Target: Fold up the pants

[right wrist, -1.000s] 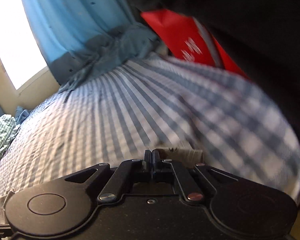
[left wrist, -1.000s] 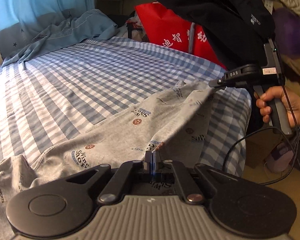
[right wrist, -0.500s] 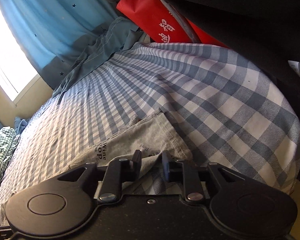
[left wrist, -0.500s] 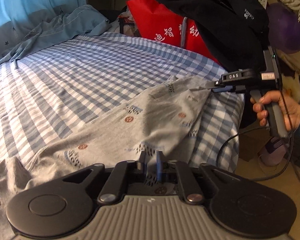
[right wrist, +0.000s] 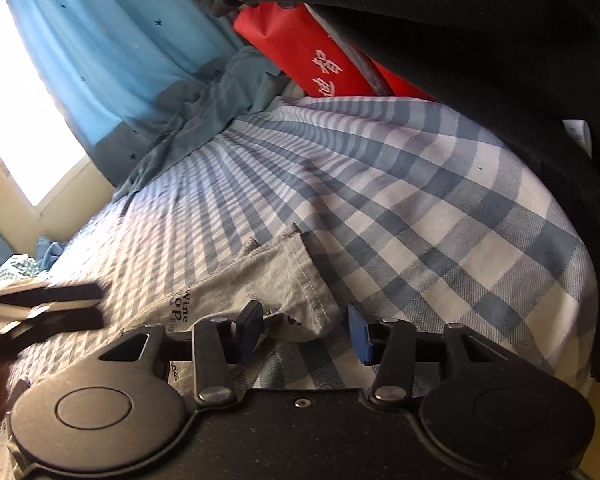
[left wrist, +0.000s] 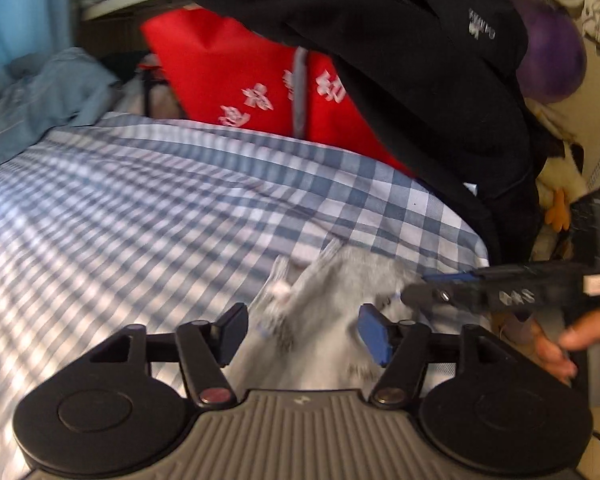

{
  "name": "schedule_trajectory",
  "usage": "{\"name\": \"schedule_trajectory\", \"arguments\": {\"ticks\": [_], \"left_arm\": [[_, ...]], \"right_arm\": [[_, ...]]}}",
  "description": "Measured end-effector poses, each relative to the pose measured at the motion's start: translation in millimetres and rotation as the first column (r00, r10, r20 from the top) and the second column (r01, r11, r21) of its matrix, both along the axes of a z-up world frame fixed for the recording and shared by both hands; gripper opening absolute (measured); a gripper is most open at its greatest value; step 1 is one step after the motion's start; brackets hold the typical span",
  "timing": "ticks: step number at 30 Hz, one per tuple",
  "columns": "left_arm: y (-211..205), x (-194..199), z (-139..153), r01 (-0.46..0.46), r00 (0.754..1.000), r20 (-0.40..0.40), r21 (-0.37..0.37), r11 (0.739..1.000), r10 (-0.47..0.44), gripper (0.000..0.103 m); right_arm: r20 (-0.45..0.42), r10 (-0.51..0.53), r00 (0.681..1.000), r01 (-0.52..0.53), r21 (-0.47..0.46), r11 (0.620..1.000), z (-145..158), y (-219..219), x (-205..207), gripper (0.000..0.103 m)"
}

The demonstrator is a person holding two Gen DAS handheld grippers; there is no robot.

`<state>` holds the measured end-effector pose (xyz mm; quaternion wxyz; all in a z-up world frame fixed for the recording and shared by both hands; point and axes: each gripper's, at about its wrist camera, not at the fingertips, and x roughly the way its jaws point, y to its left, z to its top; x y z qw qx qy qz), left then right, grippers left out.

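Pants (right wrist: 276, 280) hem lies flat on bed (right wrist: 440, 208), just under both opening grippers: left gripper (left wrist: 304, 334), right gripper (right wrist: 306, 334), nothing pinched; right one nearer hem corner

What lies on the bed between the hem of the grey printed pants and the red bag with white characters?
Only bare blue-and-white checked bedsheet lies between the grey printed pants and the red bag with white characters; the right wrist view shows it best.

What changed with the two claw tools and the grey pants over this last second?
Both let go. The left gripper and right gripper, a second ago pinched shut on the grey pants, are opening, and the cloth has dropped flat onto the checked sheet. The left one swung across toward the right one. The red bag and black jacket stayed put.
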<state>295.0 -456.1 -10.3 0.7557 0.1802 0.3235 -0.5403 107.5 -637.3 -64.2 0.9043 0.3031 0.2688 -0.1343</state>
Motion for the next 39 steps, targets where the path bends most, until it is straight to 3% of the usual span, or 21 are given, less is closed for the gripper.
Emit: {"name": "schedule_trajectory", "arguments": {"ticks": [5, 7, 11, 13, 15, 21, 25, 29, 34, 39], "left_arm": [[-37, 26, -18, 0.003, 0.997, -0.079, 0.062, 0.998, 0.002, 0.064], [-41, 34, -22, 0.013, 0.992, -0.130, 0.081, 0.997, -0.003, 0.044], [-43, 41, -29, 0.041, 0.978, -0.208, 0.101, 0.994, -0.019, 0.025], [-42, 41, -31, 0.031, 0.980, -0.200, 0.123, 0.992, -0.006, 0.009], [-42, 36, -31, 0.012, 0.984, -0.179, 0.138, 0.990, 0.013, 0.002], [-32, 22, -11, -0.026, 0.994, -0.102, 0.089, 0.996, 0.035, 0.000], [-24, 17, 7, -0.060, 0.996, -0.055, 0.070, 0.996, 0.063, 0.000], [-20, 20, 13, -0.110, 0.992, -0.054, 0.119, 0.987, 0.117, 0.000], [-26, 26, -14, -0.110, 0.990, -0.060, 0.258, 0.960, 0.129, 0.000], [-18, 32, -19, -0.060, 0.993, -0.087, 0.221, 0.973, 0.081, 0.007]], "right_arm": [[0.027, 0.001, 1.000, -0.002, 0.033, 0.999, -6, -6, 0, 0.046], [0.033, 0.002, 0.999, -0.003, 0.034, 0.999, -7, -7, -1, 0.041], [0.044, 0.016, 0.999, -0.017, 0.025, 1.000, -8, -7, 0, 0.021], [0.044, 0.023, 0.999, -0.023, -0.005, 1.000, -6, -2, 1, 0.016], [0.030, 0.033, 0.999, -0.030, -0.069, 0.997, -1, 6, 3, 0.014], [0.002, 0.080, 0.997, -0.076, -0.278, 0.958, 21, 28, 5, 0.013], [0.024, 0.120, 0.992, -0.105, -0.350, 0.931, 39, 33, 11, 0.012], [0.031, 0.155, 0.987, -0.137, -0.331, 0.934, 44, 27, 25, 0.012], [-0.031, 0.165, 0.986, -0.168, -0.215, 0.962, 21, 20, 43, 0.013], [-0.054, 0.162, 0.985, -0.171, -0.278, 0.945, 16, 33, 33, 0.021]]}}
